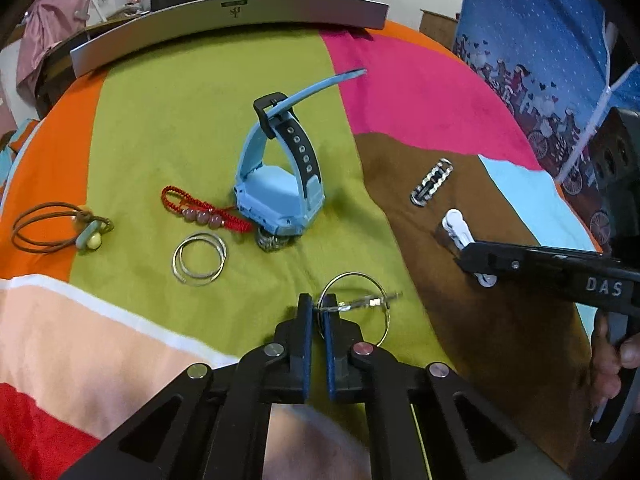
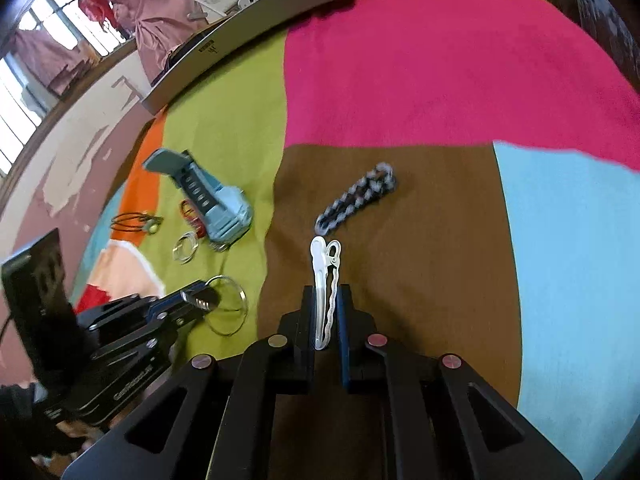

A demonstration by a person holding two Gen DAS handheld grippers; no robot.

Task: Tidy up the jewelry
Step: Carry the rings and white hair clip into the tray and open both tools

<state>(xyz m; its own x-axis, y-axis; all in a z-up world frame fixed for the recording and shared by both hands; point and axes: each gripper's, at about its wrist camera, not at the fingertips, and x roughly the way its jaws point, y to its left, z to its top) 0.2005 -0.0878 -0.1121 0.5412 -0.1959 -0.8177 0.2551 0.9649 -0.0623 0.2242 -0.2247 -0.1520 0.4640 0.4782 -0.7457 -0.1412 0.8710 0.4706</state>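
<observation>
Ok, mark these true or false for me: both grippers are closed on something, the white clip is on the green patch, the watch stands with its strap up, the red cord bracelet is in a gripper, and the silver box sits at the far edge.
1. Both grippers are closed on something. True: the left gripper pinches the large wire ring, the right gripper the white hair clip.
2. The clip is over the green patch. False: over the brown one.
3. The blue watch stands strap-up. True.
4. The red cord bracelet is gripped. False: it lies free beside the watch.
5. The silver box sits at the far edge. True.
</observation>
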